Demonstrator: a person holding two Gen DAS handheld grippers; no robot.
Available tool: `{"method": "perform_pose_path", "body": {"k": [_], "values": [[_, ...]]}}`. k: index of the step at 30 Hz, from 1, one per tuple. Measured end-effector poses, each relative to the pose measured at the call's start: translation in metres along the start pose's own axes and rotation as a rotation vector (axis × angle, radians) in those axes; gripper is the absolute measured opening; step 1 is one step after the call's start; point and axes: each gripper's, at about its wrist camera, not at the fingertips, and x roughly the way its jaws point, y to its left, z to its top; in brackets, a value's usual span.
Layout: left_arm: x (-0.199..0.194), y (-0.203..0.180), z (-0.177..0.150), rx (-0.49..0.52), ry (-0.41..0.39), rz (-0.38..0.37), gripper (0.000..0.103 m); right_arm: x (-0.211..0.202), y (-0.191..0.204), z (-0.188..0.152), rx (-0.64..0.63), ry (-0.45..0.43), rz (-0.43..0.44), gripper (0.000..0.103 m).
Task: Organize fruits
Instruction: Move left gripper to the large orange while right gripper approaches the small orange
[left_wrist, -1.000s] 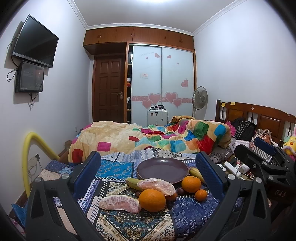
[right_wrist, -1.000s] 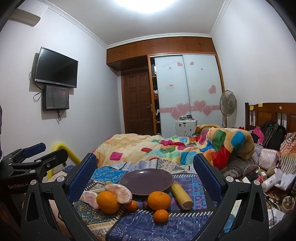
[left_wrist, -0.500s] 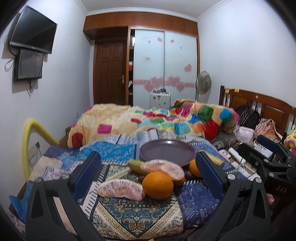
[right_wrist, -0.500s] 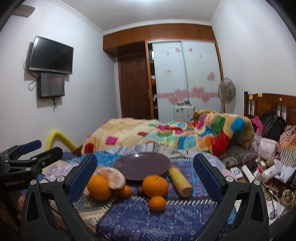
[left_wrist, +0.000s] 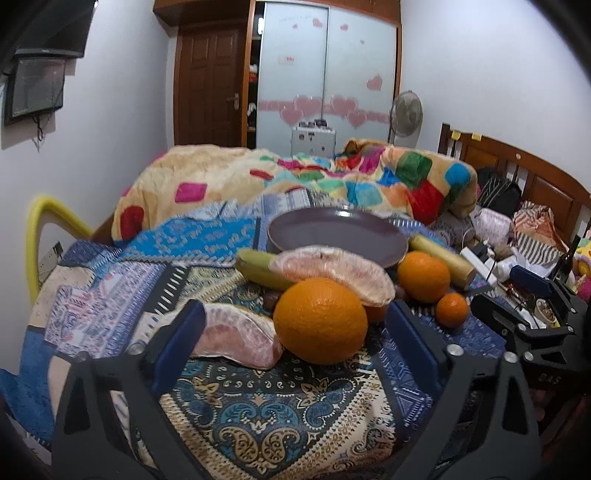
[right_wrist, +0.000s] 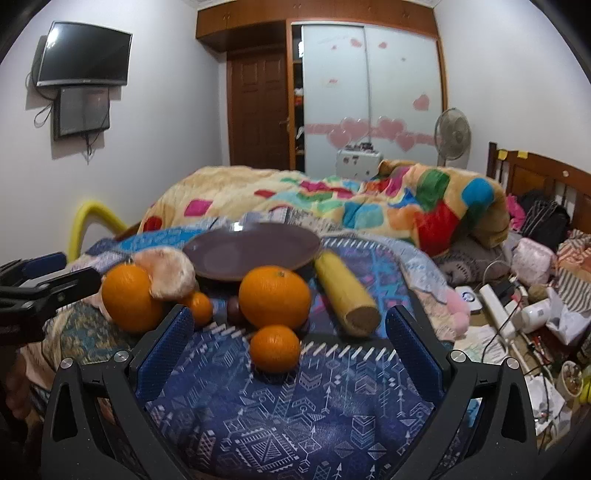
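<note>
Left hand-held gripper (left_wrist: 291, 343): released, jaws just narrowing around large orange (left_wrist: 319, 320), untouched | right hand-held gripper (right_wrist: 290, 343): released, empty | fruit on bed before purple plate (left_wrist: 338, 233) | advice: centre pads, squeeze gently.

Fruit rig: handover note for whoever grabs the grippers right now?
Left gripper: open, nothing gripped; jaws have just been closing a little, with the big orange and a pomelo piece ahead between them.
Right gripper: open, empty, lined up on the small orange.
Plate: empty, behind the fruit on the patterned cloth.
Beside or in front of the plate: second big orange, another pomelo piece, a banana, a second banana, another small orange.
Done: nothing placed yet.
Left: presumably all the fruit onto the plate.
</note>
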Motion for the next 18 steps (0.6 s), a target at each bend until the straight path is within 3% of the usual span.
{"method": "perform_pose_path", "body": {"k": [6,18], "values": [[0.023,-0.001,-0.004,-0.002,0.043,-0.024,0.088,0.012,-0.002,-0.008,-0.005,0.047,0.019,0.092],[0.043,-0.006,-0.006,0.006,0.072,-0.073,0.072,0.034,0.001,-0.017,0.016,0.132,0.084,0.044]]}}
